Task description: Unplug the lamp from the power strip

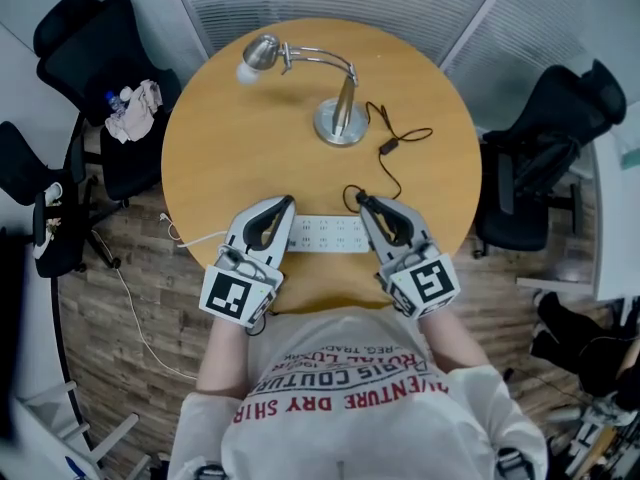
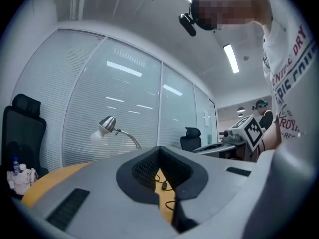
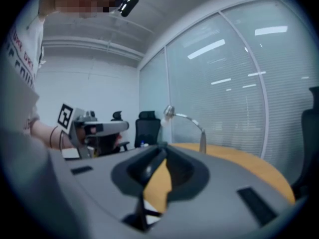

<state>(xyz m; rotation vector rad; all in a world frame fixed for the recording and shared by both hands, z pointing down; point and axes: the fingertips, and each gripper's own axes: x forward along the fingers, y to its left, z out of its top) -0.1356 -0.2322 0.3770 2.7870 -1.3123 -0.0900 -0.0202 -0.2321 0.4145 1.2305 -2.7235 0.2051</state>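
Observation:
The silver desk lamp point(image 1: 340, 120) stands at the back of the round wooden table point(image 1: 220, 158). Its black cord point(image 1: 400, 138) runs forward to the right end of the white power strip point(image 1: 325, 234), near the front edge. My right gripper point(image 1: 360, 199) has its tips over that end, where the cord stops. In the right gripper view, its jaws point(image 3: 163, 151) are narrowly parted with a dark piece, apparently the plug, between them. My left gripper point(image 1: 289, 201) lies at the strip's left end. Its jaws point(image 2: 159, 152) are together, with only table showing through.
The strip's white cable point(image 1: 190, 240) drops off the table's left edge to the wooden floor. Black office chairs stand at the left point(image 1: 95, 58) and right point(image 1: 560, 128). The left chair holds a cloth and a bottle. Glass walls with blinds close off the back.

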